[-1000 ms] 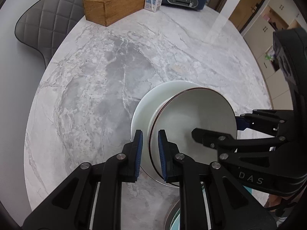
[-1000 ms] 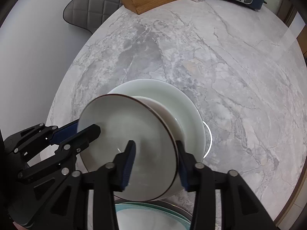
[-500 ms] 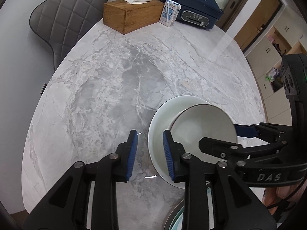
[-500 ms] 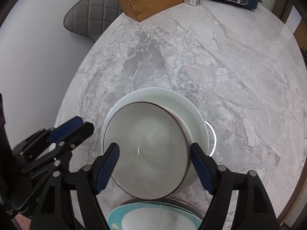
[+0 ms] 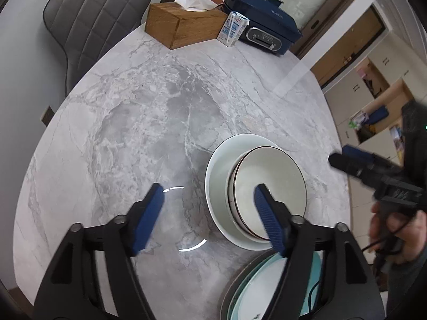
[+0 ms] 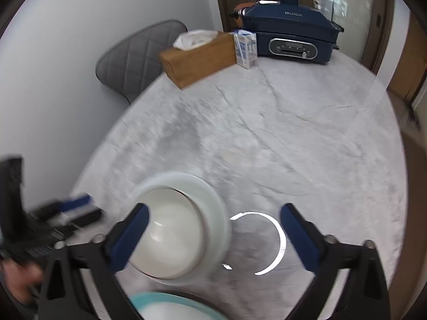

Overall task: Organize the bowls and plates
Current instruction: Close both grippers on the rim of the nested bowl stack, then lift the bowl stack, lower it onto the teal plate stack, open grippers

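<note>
A white bowl with a dark rim (image 5: 269, 184) sits nested, tilted, inside a larger white bowl (image 5: 216, 176) on the marble table (image 5: 133, 122). Both show in the right wrist view, the small bowl (image 6: 170, 234) inside the large bowl (image 6: 210, 200), blurred. My left gripper (image 5: 208, 200) is open and empty, raised above the table just left of the bowls. My right gripper (image 6: 213, 221) is open and empty, raised above the bowls' right side; it also shows in the left wrist view (image 5: 355, 160). A teal-rimmed plate stack (image 5: 267, 288) lies at the near edge.
At the far side stand a wooden tissue box (image 5: 184, 24), a small milk carton (image 5: 232, 32) and a dark blue electric cooker (image 5: 264, 29). A grey quilted chair (image 5: 96, 24) stands behind the table on the left. Cabinets are off to the right.
Both grippers let go of the dark-rimmed bowl, opened wide and pulled back and up. The bowl now rests inside the larger white bowl.
</note>
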### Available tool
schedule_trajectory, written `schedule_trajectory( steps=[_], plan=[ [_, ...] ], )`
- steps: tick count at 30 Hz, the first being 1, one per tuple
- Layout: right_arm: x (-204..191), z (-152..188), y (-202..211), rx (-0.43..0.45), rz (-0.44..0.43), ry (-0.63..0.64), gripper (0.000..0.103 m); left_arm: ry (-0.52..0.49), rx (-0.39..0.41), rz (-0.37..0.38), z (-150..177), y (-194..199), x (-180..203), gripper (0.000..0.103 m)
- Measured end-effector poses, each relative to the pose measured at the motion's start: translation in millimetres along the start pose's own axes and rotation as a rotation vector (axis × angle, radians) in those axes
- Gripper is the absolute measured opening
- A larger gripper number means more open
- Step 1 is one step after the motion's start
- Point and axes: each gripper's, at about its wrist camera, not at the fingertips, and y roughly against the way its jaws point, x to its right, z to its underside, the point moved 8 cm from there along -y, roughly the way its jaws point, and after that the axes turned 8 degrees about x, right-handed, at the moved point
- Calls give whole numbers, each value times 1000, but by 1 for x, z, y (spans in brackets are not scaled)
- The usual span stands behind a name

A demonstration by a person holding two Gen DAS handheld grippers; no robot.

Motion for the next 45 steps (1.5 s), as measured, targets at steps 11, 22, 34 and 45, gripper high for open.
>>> schedule_trajectory(
  steps=[11, 22, 34, 45],
  plan=[
    [48, 50, -31, -159, -96, -175, 84, -2, -103, -61, 23, -22, -29, 103],
    [39, 69, -61, -227, -116, -176, 72, -54, -183, -121, 28, -59, -37, 102],
    [28, 66, -79, -230, -153, -187, 47, -88, -207, -163, 18, -81, -39, 99],
    [25, 67, -81, -231, -213, -232, 38, -82, -206, -49, 18, -93, -33, 75]
  ],
)
